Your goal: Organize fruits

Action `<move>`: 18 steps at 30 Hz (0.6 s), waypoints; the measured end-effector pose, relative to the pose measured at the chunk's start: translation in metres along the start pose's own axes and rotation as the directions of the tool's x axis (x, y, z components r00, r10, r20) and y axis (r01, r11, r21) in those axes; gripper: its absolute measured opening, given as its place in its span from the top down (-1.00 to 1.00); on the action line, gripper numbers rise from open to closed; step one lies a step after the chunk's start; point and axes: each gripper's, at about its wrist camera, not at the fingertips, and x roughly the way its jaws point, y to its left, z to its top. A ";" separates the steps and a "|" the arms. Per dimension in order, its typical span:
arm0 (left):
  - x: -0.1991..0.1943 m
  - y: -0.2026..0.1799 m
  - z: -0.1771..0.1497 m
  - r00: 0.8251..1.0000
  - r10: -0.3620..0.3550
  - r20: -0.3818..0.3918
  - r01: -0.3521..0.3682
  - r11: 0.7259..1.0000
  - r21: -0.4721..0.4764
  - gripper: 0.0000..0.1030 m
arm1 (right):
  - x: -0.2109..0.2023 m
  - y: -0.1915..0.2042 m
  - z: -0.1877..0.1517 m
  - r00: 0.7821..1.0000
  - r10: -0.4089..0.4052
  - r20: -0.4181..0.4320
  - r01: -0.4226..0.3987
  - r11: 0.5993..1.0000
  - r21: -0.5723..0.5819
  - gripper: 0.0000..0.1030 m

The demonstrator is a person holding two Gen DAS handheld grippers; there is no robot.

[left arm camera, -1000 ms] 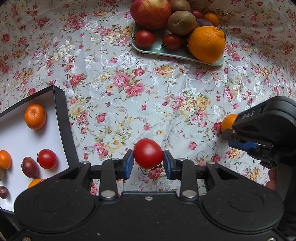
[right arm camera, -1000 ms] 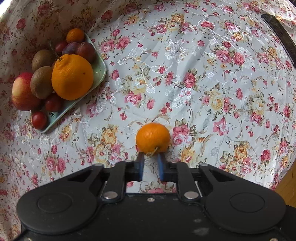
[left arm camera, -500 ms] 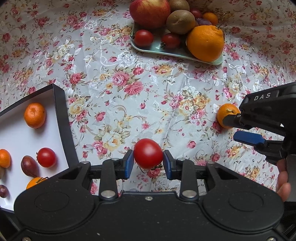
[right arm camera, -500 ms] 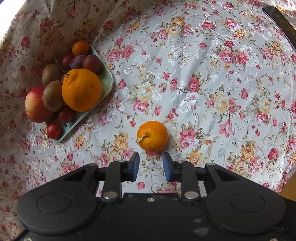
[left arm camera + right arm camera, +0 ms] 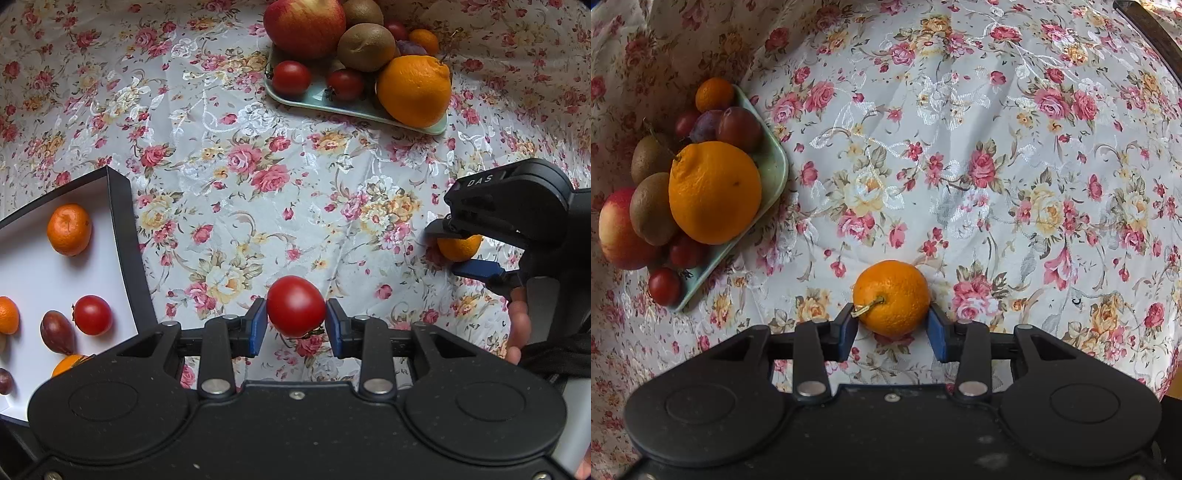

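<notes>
My left gripper [image 5: 296,321] is shut on a red tomato [image 5: 296,305] and holds it above the flowered cloth, just right of the black-walled white box [image 5: 122,236]. My right gripper [image 5: 892,326] is closed on a small mandarin [image 5: 892,295] that rests on the cloth, with a blue pad against each side. From the left wrist, that right gripper [image 5: 461,248] and the mandarin [image 5: 460,249] show at the right edge. The box holds mandarins, a tomato [image 5: 92,314] and dark plums.
A pale green tray [image 5: 354,108] at the back carries an apple, kiwis, a large orange [image 5: 413,90], tomatoes and plums; it lies at the left in the right wrist view [image 5: 775,173]. A hand [image 5: 519,325] grips the right tool. Bare cloth lies between tray and box.
The right gripper went from shut behind the mandarin to open, moved forward, and now has the mandarin between its pads. The left gripper has kept its hold on the tomato and barely moved.
</notes>
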 end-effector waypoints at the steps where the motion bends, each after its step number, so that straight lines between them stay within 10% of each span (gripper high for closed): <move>1: 0.000 0.001 0.000 1.000 0.000 0.001 0.000 1.000 -0.002 0.17 | 0.000 0.002 -0.001 1.000 -0.007 0.010 0.007 1.000 -0.007 0.21; 11: -0.008 -0.003 -0.004 1.000 0.012 0.016 -0.012 1.000 0.006 0.17 | -0.023 0.001 -0.014 0.999 -0.023 0.036 0.025 0.998 -0.055 0.36; 14: -0.008 -0.002 -0.007 1.000 0.018 0.015 -0.018 1.000 0.005 0.18 | -0.030 0.001 -0.019 0.999 0.004 0.039 -0.001 0.996 -0.089 0.96; 18: -0.009 0.003 -0.011 0.999 0.029 0.017 -0.029 1.000 -0.011 0.18 | -0.034 -0.007 -0.022 0.998 0.053 -0.017 -0.055 0.996 -0.067 0.77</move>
